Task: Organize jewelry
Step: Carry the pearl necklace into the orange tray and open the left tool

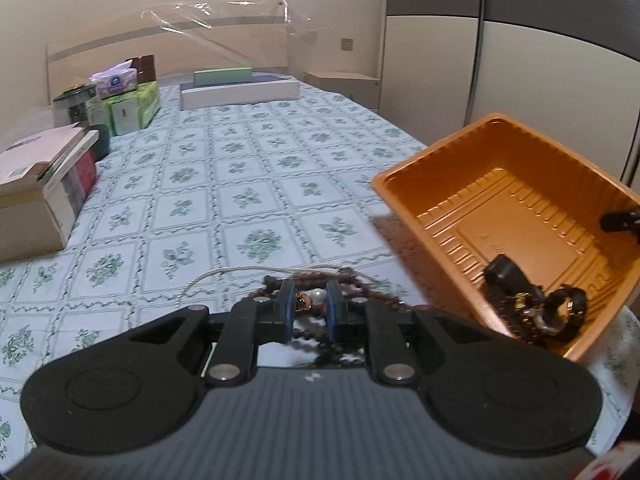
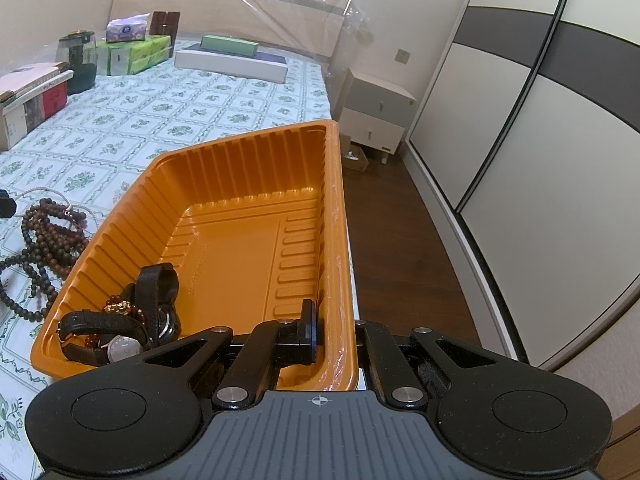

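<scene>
- The left hand-held gripper (image 1: 311, 307) has its blue pads close together, with a small gap. In that gap sit a little gold piece and a pale bead (image 1: 318, 293). The pads seem to pinch this bit of jewelry, but the picture is blurry there.
- The right hand-held gripper (image 2: 334, 334) is squeezed shut on the right wall of the orange tray (image 2: 240, 184). One finger (image 2: 307, 330) is inside the tray and the other is outside.
- The tray is tipped up, not flat. It hangs over the right edge of the bed (image 1: 240, 168), near the front.
- In the low near corner of the tray lie a watch (image 2: 122, 348) with a dark strap, a black band (image 2: 154, 280) and a small gold and red piece (image 2: 120, 306), all in a heap.
- On the bed, just left of the tray, is a pile of brown beads (image 2: 52, 232), with a string of darker beads (image 2: 24, 280) beside it.
- A thin white chain (image 1: 240, 270) curves across the bed at the far side of the beads.
- Along the left edge of the bed are boxes (image 1: 40, 188), a jar (image 2: 78, 60) and green tissue packs (image 2: 132, 54).
- Near the far end of the bed lies a flat white box (image 1: 240, 94) with a green box (image 1: 222, 76) on top.
- A white cabinet (image 2: 376, 112) stands on the dark floor past the bed's right side.
</scene>
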Motion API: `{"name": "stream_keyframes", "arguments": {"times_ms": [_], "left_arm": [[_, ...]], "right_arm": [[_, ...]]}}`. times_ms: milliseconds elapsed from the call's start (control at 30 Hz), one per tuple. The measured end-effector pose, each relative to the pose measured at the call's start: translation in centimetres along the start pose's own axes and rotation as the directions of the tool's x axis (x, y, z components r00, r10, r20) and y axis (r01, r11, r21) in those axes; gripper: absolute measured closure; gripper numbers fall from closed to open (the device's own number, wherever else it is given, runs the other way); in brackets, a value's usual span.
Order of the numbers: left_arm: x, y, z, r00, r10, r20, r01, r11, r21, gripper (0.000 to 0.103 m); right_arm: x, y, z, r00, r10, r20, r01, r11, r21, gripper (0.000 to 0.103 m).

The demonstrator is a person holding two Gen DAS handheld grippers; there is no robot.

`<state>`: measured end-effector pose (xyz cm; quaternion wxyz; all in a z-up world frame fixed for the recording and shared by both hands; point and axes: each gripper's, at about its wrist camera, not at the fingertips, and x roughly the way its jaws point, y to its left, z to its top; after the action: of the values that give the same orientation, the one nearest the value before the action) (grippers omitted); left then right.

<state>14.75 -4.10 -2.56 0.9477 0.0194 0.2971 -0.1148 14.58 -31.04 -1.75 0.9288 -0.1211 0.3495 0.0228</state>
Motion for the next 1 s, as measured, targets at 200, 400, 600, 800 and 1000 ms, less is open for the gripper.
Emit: {"name": "stream_keyframes", "arguments": {"times_ms": [200, 400, 600, 800, 1000], "left_arm": [[-0.2, -2.1, 1.1, 0.996, -0.083, 0.016, 0.083, 0.997, 0.000, 0.089], [0.6, -5.6, 2.5, 0.983, -0.179, 0.030, 0.178, 0.983, 0.044, 0.089], [1.8, -8.6, 2.6, 0.970, -0.243, 0.018, 0.241, 0.967, 0.084, 0.089], [2.9, -9.9, 2.1, 0.963, -0.268, -0.010, 0.268, 0.957, 0.107, 0.089], [3.3, -10.2, 1.9, 0.962, -0.271, -0.024, 0.272, 0.957, 0.102, 0.084]], "right_arm": [[-0.1, 0.1, 0.0, 1.000, 0.000, 0.002, 0.000, 1.000, 0.000, 0.099], [-0.2, 0.1, 0.0, 1.000, 0.002, 0.003, -0.002, 1.000, 0.000, 0.099], [-0.2, 0.1, 0.0, 1.000, 0.006, 0.004, -0.006, 1.000, 0.004, 0.099], [-0.2, 0.0, 0.0, 1.000, 0.007, 0.004, -0.007, 1.000, 0.004, 0.099], [-0.2, 0.0, 0.0, 1.000, 0.006, 0.004, -0.006, 1.000, 0.004, 0.099]]}}
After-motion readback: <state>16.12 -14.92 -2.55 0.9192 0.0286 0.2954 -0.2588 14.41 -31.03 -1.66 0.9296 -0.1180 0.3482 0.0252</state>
